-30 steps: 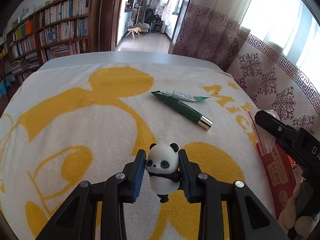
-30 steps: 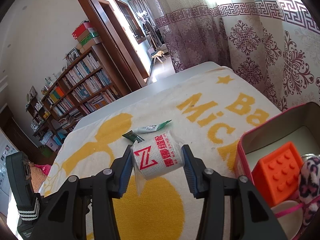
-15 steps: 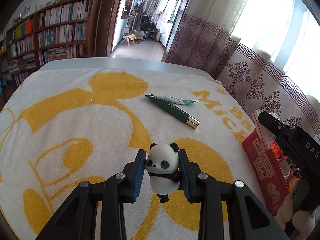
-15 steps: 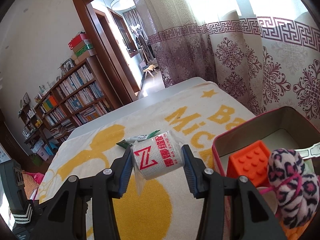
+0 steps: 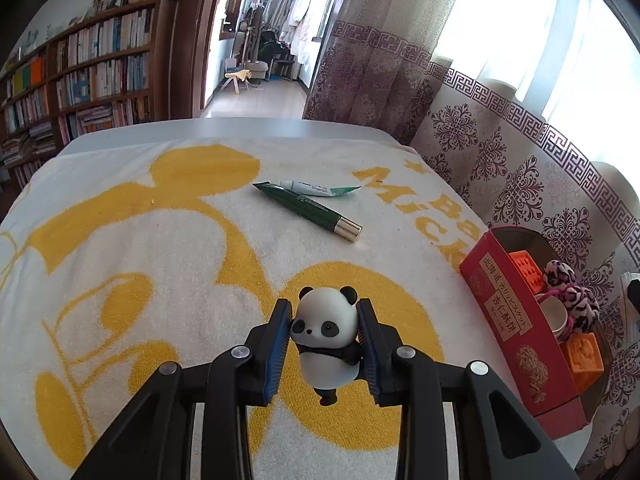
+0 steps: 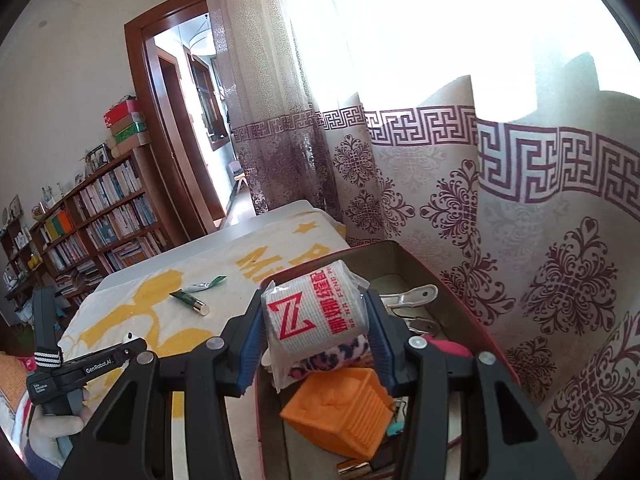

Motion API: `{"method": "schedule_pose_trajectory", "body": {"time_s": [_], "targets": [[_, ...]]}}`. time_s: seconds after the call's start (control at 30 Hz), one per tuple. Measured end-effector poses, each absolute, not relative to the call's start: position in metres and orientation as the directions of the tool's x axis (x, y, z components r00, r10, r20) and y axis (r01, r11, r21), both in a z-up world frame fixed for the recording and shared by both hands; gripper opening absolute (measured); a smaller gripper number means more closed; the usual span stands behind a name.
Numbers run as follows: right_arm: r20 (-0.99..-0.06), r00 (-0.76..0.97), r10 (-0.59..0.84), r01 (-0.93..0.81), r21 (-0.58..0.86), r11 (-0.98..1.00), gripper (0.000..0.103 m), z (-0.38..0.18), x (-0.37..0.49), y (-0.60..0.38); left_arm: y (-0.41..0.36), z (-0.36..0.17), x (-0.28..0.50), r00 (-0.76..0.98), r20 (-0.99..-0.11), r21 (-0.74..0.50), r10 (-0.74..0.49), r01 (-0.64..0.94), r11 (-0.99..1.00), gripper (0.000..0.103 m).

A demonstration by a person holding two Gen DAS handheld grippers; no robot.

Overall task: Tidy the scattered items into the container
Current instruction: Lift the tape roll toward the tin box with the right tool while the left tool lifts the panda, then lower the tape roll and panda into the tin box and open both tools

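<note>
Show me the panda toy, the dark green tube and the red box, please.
panda figurine (image 5: 325, 322): left wrist view, on its white face.
dark green tube (image 5: 304, 205): left wrist view, mid-body.
red box (image 5: 505, 320): left wrist view, on its printed side wall.

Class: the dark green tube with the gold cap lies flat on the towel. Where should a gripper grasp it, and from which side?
Grip the dark green tube with the gold cap mid-body from above, jaws across its narrow width: it lies flat, and the white tube crowds only its far end.
</note>
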State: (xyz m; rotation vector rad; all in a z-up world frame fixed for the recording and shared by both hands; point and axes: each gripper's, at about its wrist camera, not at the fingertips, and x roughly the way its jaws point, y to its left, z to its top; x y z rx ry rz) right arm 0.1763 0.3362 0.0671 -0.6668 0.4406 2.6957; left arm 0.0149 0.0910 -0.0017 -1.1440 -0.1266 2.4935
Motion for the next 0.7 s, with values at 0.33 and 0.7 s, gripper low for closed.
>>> {"method": "schedule_pose_trajectory", "body": {"time_s": [0.33,0.7], "targets": [[-0.589,-0.76,0.275,-0.447,0.166,-0.879,0.052,0.035,0.186,0.37,0.136,0.015,0.053,-0.584,-0.694,-0.19,0.421,-0.416,-0.889,0.035],[-0.586,-0.773,0.245,-0.432,0.203,-0.879,0.067,0.032,0.195,0.372,0.167,0.03,0.079,-0.586,-0.677,-0.143,0.445,-0.488,-0.861,0.035]]}}
